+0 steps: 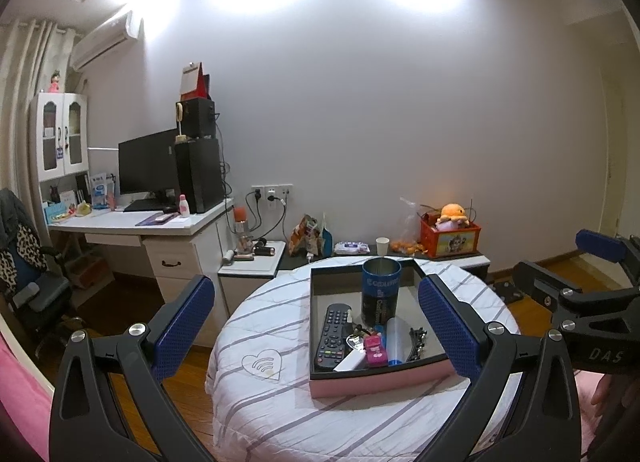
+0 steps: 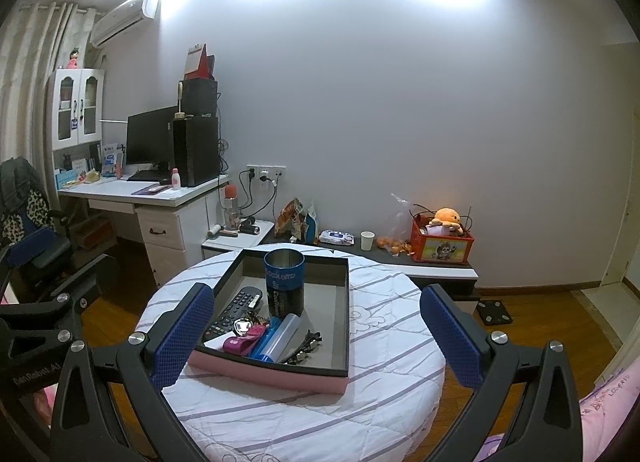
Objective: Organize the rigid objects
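A round table [image 1: 280,414] under a white quilted cover with grey stripes fills the lower middle of both wrist views, and on it sits a shallow pink-sided box [image 1: 380,378] with a dark rim and grey floor. Inside the box, a tall blue and black can [image 1: 380,294] stands upright toward the far end, open at the top. In front of it, crowded at the near end, lie a black remote control [image 1: 331,336], a white rectangular block [image 1: 350,362] leaning on the remote's near end, a magenta object [image 1: 376,348], a clear tube with a blue cap [image 1: 395,340] and a cluster of dark hair clips [image 1: 417,338] at the right side of the pile. A small shiny keyring piece [image 2: 241,325] lies between the remote and the magenta object. The left gripper [image 1: 316,326] is held low in front of the box, its blue-padded jaws standing wide apart with nothing between them, framing the box from either side in the left wrist view. The right gripper [image 2: 316,334] is likewise spread wide and empty, its pads flanking the box in the right wrist view; it also appears at the right edge of the left wrist view. Behind the table, at left of frame, a desk [image 1: 132,224] carries a monitor [image 1: 148,164], and a low shelf [image 1: 472,260] along the wall holds a red box with an orange plush toy [image 1: 454,214].
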`<state>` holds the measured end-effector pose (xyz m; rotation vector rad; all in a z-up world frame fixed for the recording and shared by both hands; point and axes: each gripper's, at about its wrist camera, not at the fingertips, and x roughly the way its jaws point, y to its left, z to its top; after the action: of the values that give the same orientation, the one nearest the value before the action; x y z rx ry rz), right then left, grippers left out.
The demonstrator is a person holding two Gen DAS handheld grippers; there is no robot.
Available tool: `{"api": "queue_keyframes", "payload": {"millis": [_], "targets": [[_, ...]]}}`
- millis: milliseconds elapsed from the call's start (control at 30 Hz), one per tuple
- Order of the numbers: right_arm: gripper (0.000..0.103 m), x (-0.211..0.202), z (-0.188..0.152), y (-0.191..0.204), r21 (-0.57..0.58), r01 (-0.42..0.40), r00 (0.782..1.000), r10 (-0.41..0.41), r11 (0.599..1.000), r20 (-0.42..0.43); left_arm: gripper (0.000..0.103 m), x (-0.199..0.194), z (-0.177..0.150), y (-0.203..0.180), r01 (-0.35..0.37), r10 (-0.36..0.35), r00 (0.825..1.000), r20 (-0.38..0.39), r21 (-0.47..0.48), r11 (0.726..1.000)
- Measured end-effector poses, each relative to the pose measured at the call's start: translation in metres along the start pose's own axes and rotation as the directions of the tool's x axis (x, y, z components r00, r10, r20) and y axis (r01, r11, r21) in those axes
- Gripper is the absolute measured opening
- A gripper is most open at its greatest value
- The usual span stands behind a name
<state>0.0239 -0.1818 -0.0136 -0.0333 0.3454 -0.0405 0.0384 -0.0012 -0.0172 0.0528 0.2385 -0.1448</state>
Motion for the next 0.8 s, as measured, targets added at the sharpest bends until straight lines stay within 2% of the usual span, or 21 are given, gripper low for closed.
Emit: {"api": "queue_keyframes", "payload": {"millis": [400,800], "targets": [[0.103,0.001,0.001,-0.003,-0.005,0.006,1.000,-0.006,1.000,0.003,0.103,-0.001,0.002,0.000,-0.009,0.009,1.000,0.015,-0.018,1.000],[0.103,0.018,0.008,-0.014,-0.004,0.020,0.999,-0.020,1.000,-0.031,0.103,0.020,0.009,-0.014,0.008,-0.008,0.999,-0.031,0.008,1.000]]}}
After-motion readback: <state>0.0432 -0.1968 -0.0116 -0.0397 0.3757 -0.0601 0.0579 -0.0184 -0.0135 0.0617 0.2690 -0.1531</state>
